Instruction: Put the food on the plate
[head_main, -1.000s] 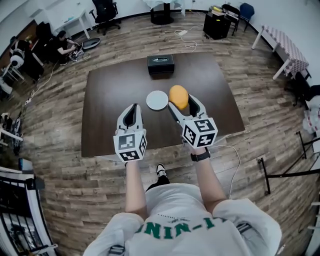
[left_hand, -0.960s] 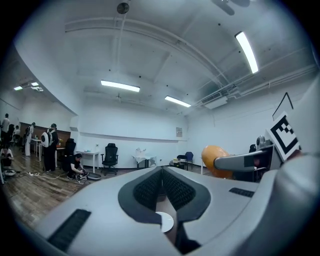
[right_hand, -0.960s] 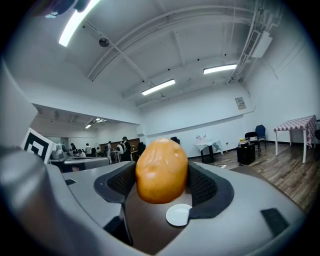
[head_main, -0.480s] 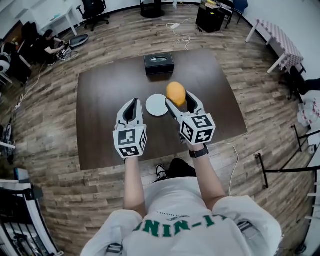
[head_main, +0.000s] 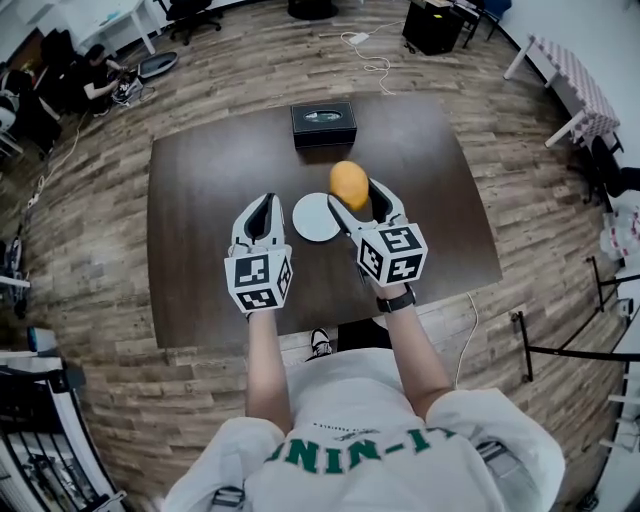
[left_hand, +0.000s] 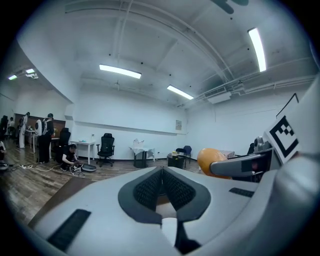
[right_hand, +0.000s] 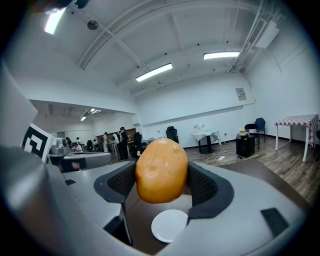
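The right gripper (head_main: 355, 198) is clamped on the food (right_hand: 161, 170), a rounded orange-yellow piece, its 2 pads pressing the flanks so it hangs clear of the desk (head_main: 200, 200). The grip is across the middle, probably so the piece stays level and cannot roll out. The white plate (head_main: 316, 217) lies on the desk below and a little left of the food; in the right gripper view it shows under the piece, so the carry seems aimed there. The left gripper (head_main: 262, 203) is closed on nothing, held above the desk just left of the plate, out of the way. A black box (head_main: 323, 122) sits at the far edge.
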